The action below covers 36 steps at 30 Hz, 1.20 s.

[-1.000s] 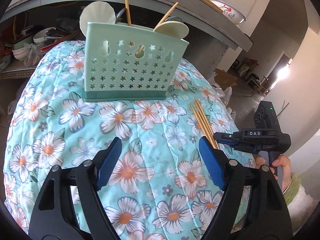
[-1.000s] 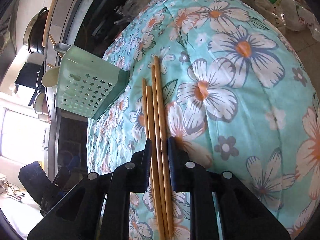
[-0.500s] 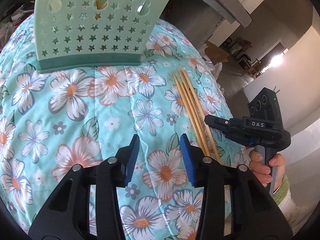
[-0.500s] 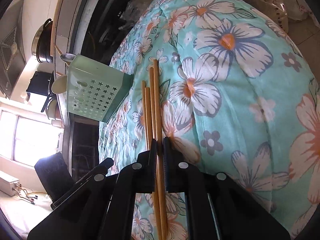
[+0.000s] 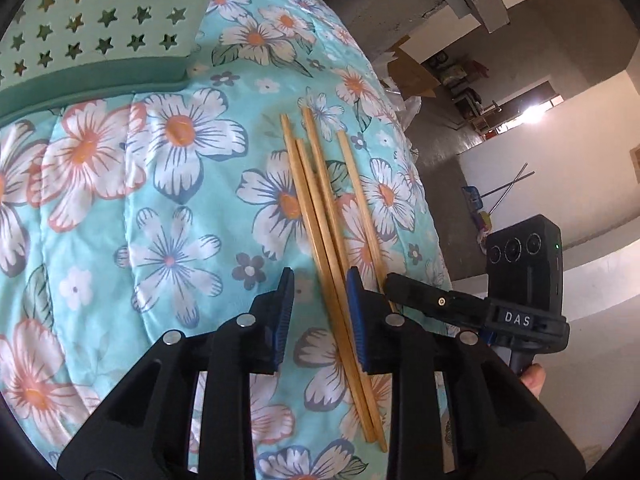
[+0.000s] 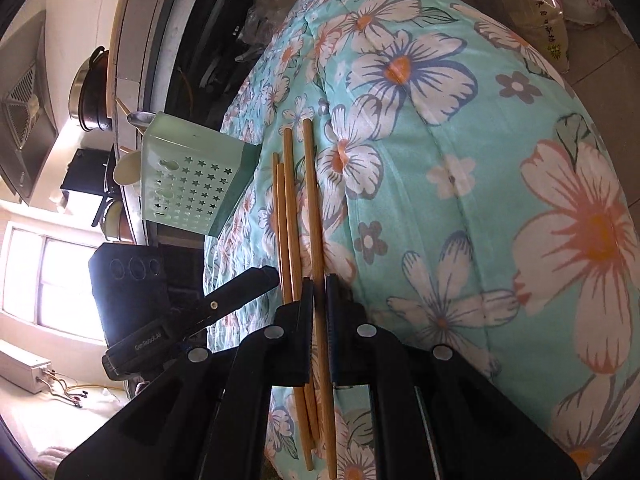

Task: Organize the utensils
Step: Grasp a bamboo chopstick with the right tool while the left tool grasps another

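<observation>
Chopsticks (image 5: 320, 216) lie bunched on the floral quilt (image 5: 168, 200) at five o'clock from the green holder (image 5: 92, 20); right gripper (image 6: 319, 292) fingers pinch one stick, presumably to carry it there, while left gripper (image 5: 319, 292) fingers, just closing, straddle others without pressing.

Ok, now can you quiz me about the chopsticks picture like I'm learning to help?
1. How many chopsticks lie on the flowery quilt?
2. True or false: the right gripper has its fingers shut on just one chopstick.
3. Most holes in the green holder are shaped like: A) hearts, B) stars, C) squares.

Key: 1. Four. 2. True. 3. B.
</observation>
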{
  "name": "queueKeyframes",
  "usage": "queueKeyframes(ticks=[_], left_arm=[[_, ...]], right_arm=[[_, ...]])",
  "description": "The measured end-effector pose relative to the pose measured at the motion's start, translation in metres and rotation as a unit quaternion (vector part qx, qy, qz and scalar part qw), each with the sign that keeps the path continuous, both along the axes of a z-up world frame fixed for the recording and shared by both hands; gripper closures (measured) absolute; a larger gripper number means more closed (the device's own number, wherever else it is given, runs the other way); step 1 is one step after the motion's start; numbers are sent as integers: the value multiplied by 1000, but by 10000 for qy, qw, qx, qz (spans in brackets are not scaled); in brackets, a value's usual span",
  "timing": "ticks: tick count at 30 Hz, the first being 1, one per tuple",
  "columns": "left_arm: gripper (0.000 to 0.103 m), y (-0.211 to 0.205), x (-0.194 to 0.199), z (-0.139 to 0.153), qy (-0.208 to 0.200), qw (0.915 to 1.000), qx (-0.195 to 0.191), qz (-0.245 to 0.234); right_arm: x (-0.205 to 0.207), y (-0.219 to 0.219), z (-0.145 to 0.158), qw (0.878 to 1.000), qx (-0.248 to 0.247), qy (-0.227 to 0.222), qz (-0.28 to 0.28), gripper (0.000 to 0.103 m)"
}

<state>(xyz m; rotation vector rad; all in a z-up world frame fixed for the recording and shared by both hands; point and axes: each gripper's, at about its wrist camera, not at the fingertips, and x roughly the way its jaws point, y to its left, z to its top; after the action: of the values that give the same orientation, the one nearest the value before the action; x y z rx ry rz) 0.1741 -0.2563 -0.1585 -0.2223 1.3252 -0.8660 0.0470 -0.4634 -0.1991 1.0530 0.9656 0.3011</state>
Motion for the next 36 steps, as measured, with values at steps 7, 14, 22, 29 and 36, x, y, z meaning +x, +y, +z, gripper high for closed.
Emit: queueKeyframes(ticks=[7, 14, 22, 29, 36], left_arm=[[89, 1, 14, -18, 559, 9977, -310, 242], [97, 7, 18, -25, 857, 9935, -616, 424], [97, 45, 10, -14, 874, 9921, -680, 595], [95, 77, 5, -1, 609, 9953, -262, 708], [95, 97, 7, 9, -61, 9958, 641, 646]], right_arm=[[0, -2, -2, 10000, 77, 4, 18, 96], [2, -3, -3, 10000, 91, 20, 24, 96], [7, 2, 0, 9999, -32, 100, 73, 96], [6, 9, 4, 9991, -186, 277, 264, 96], [9, 16, 13, 9967, -585, 369, 425, 95]])
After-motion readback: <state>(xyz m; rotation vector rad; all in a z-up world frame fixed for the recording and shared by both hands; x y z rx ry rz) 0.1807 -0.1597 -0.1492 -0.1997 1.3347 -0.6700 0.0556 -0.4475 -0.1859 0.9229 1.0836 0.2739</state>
